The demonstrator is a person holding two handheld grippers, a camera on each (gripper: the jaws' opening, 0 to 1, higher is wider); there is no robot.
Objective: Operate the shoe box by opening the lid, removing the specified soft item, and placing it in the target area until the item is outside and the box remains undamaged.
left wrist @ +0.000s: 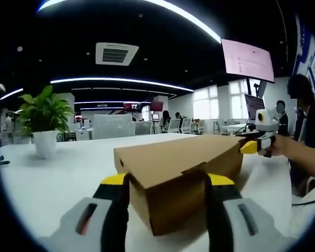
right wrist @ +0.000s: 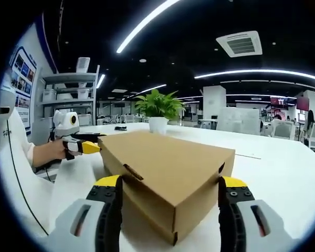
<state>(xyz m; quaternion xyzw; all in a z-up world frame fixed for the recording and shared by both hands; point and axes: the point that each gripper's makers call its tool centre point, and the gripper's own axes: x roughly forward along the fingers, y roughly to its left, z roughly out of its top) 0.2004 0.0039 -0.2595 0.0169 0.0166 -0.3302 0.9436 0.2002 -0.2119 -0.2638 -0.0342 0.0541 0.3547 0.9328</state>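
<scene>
Sitting between both hand-held grippers' jaws: shoe box (left wrist: 181, 173).

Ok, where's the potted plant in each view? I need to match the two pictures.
Left gripper view: the potted plant stands at the far left on the white table, left of the shoe box.
Right gripper view: it stands at upper centre, behind the box.
Shared landmark: the closed cardboard box between the jaws in both views.

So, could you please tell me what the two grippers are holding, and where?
Each gripper has its jaws astride one end of the closed cardboard box: the left gripper at one end, the right gripper at the other. Whether they actually clamp it cannot be told.
</scene>
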